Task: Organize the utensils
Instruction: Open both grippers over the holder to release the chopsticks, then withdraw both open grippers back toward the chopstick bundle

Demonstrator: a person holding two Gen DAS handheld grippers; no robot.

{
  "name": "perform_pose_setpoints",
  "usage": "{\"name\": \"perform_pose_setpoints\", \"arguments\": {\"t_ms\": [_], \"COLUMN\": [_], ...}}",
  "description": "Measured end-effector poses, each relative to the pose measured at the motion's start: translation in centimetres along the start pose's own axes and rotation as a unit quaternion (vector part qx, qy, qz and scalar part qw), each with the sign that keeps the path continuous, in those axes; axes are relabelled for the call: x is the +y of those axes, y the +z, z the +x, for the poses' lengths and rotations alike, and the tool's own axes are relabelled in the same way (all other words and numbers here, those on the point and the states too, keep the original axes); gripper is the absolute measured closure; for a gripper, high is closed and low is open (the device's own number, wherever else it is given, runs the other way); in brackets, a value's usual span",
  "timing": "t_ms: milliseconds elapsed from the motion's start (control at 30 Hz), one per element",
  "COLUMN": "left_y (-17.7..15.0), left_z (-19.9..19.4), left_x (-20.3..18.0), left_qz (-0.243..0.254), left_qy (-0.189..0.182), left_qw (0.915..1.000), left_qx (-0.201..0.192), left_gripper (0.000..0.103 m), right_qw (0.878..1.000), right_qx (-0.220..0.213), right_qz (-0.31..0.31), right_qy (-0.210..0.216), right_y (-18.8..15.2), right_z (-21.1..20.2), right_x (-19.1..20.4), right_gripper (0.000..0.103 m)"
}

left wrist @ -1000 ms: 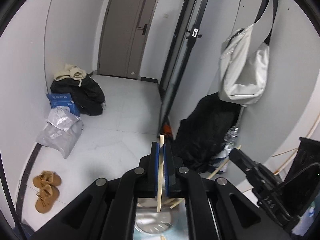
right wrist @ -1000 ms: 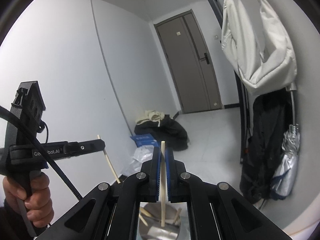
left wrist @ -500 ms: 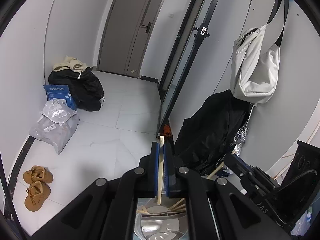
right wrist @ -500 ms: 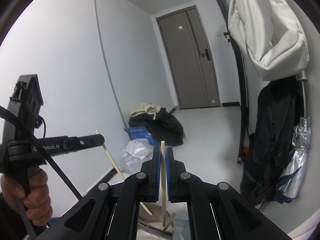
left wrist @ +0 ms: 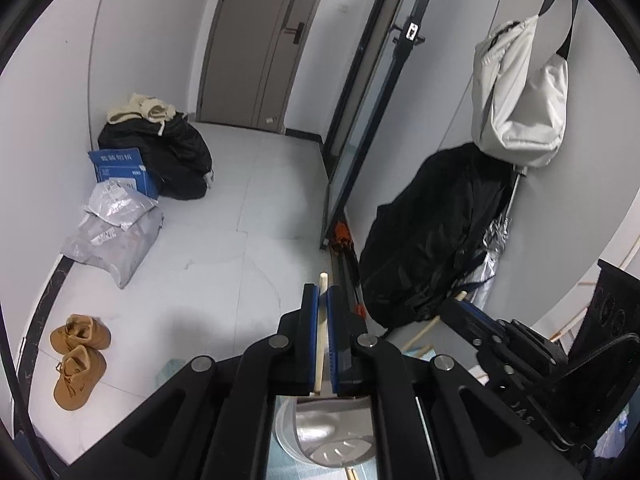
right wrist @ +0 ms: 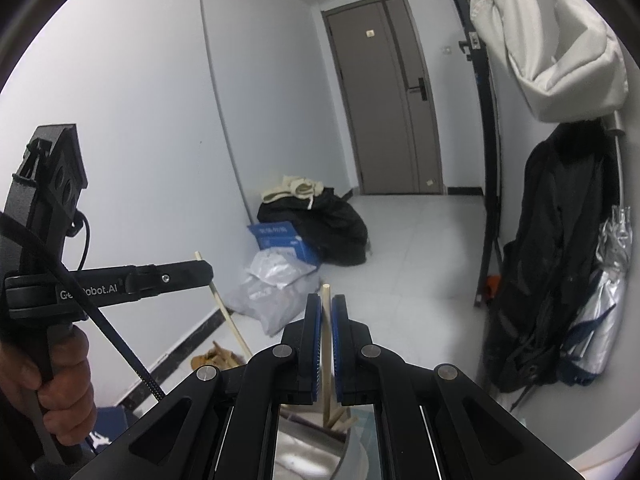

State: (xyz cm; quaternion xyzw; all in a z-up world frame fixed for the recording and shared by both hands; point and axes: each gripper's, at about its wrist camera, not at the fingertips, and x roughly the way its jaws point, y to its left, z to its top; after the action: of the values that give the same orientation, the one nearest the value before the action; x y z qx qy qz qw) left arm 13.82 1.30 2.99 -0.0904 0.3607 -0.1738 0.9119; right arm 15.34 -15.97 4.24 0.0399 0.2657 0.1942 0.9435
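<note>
Left gripper is clamped on an upright chopstick. Right gripper is clamped on a second chopstick, likewise upright. A steel holder lies at 6 o'clock below both, with more sticks inside.

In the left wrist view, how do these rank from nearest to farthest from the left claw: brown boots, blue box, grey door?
1. Brown boots, on the floor at lower left of the left claw.
2. Blue box, farther back by the left wall.
3. Grey door, at the far end.
</note>
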Motion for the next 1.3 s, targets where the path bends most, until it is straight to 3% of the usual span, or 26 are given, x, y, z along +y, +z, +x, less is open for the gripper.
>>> {"name": "perform_pose_setpoints", "arguments": {"t_ms": [233,333,433,533,567,600,733,967,1100,1300], "left_y": [-0.7,-1.0,-1.3,-1.8,-1.9,-2.1,-2.8,-4.9,-6.5,-8.7], "left_z": [0.4,0.0,-1.1,-2.4,-2.8,-3.1,-5.3,-8.6,-9.7,-11.0], "left_x": [-0.3,-0.5,-0.6,-0.8,-0.8,-1.0,-2.2,-4.6,-5.4,-6.1], "left_qz": [0.002,0.008,0.004,-0.008,-0.014,-0.018,-0.009,-0.005,-0.01,-0.001], "left_qy": [0.011,0.018,0.027,0.035,0.036,0.035,0.049,0.081,0.113,0.137], "left_qw": [0.9996,0.9993,0.9994,0.9992,0.9991,0.9991,0.9987,0.9959,0.992,0.9877], "left_qx": [0.027,0.033,0.023,0.014,0.016,0.015,-0.006,-0.041,-0.056,-0.075], "left_gripper": [0.101,0.095,0.078,0.047,0.032,0.026,0.022,0.002,0.001,0.001], "right_qw": [0.998,0.997,0.997,0.998,0.998,0.998,0.998,0.998,0.999,0.998], "right_qx": [0.056,0.067,0.06,0.048,0.048,0.048,0.044,0.013,-0.006,-0.028], "right_qz": [0.014,0.029,0.04,0.046,0.047,0.047,0.038,0.054,0.051,0.038], "right_qy": [0.016,0.022,0.013,0.01,0.01,0.013,0.01,-0.002,-0.011,-0.029], "right_y": [-1.6,-2.3,-2.5,-2.8,-2.9,-3.1,-3.9,-5.5,-6.0,-7.7], "right_z": [1.3,0.8,-0.6,-2.7,-3.4,-3.8,-6.8,-12.2,-14.6,-17.1], "right_x": [-0.2,-0.8,-1.3,-1.5,-1.6,-1.4,-1.3,-0.9,-0.1,1.0], "right_gripper": [0.095,0.095,0.086,0.08,0.079,0.079,0.074,0.053,0.036,0.023]}}
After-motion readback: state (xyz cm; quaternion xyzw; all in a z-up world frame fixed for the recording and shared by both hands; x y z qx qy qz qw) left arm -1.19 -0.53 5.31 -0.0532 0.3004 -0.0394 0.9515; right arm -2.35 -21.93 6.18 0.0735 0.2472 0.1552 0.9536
